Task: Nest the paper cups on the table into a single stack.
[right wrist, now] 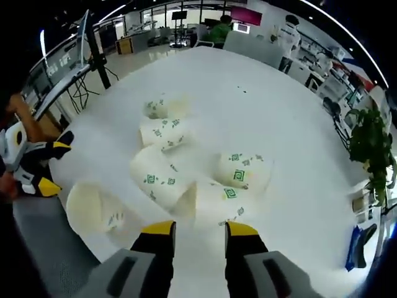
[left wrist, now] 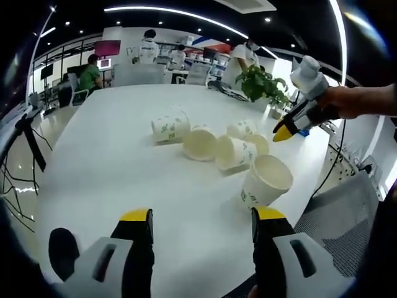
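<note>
Left gripper view
Hidden: right gripper point(left wrist: 282, 132) shows only its yellow tips; gap unclear, cannot tell its state here.
Cups: five paper cups point(left wrist: 218, 151) lie tipped near the middle of the table point(left wrist: 105, 155); the nearest cup point(left wrist: 267, 180) lies near the table's edge.
Left gripper point(left wrist: 201, 220): jaws apart, empty.

Right gripper view
Cups: five, clustered on the table; one beside the edge.
Right gripper point(right wrist: 198, 231): jaws apart, holding nothing.
Plant point(right wrist: 372, 149): partly cut off.
</note>
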The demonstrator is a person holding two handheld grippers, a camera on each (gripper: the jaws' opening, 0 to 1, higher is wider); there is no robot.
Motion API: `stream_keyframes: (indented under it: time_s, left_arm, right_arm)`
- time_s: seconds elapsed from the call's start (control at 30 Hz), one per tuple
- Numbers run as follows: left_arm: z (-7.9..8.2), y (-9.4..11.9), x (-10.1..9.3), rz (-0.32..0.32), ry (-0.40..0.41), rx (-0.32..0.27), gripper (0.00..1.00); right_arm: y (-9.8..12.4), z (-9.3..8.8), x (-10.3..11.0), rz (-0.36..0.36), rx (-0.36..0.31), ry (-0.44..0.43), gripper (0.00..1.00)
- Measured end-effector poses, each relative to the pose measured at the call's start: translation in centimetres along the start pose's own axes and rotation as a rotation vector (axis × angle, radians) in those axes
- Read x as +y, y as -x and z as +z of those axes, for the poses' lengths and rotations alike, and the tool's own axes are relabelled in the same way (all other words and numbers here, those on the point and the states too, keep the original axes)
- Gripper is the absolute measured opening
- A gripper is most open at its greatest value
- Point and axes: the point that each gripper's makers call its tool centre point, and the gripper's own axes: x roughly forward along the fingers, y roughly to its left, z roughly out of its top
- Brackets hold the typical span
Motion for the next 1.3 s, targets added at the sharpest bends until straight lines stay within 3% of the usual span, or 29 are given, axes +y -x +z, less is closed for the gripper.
stream_keyframes:
  time_s: [0.2,0.4,0.77,1.3]
  left_arm:
    - [0.0,0.1,0.1,0.006,0.005,0.002,0.63]
    - [0.1,0.2,0.3,0.013,0.013,0.001,0.63]
    - [0.1,0.1,0.3,0.012,0.013,0.005,0.63]
    - [-0.3,-0.2,0.3,0.008,0.01,0.011,0.63]
  right_arm:
    - [-1.4,0.1,-0.5,-0.067,-0.009,0.003,0.4]
    - [-2.4,-0.4,-0.7,-0.151,-0.014,0.046,0.41]
    - [-3.9,-1.0,-2.5,-0.238,-0.021,-0.052,0.41]
    - [-3.0,-1.8,-4.9,-0.272,-0.092,-0.136,0.09]
